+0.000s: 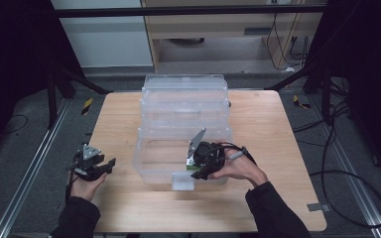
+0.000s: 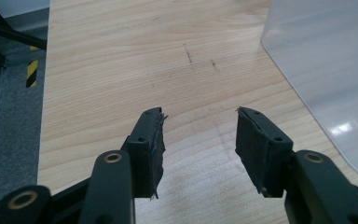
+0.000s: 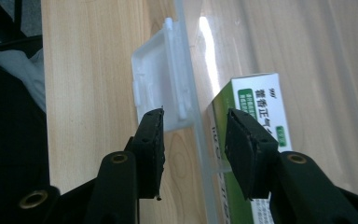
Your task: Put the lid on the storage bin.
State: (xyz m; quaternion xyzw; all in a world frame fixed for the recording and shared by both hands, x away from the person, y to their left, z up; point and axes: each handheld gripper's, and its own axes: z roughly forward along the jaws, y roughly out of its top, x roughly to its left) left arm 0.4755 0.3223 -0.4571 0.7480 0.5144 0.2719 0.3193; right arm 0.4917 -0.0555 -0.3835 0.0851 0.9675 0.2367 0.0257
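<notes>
Right tongs (image 3: 193,140) are hanging released over the front wall of the clear plastic bin (image 1: 151,163), straddling it by the latch (image 3: 156,88); the green-and-white carton (image 3: 256,116) is lying inside, against that wall. Looks like placing is finishing, so next is probably backing out and clear. Left tongs (image 2: 198,140) are idling spread over bare surface (image 2: 121,56); carton print is Chinese, unreadable.

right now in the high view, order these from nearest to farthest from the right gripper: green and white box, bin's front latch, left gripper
1. green and white box: right at the right gripper, inside the clear bin.
2. front latch: just below-left, on the bin's near wall.
3. left gripper: far left, over the bare table.
</notes>
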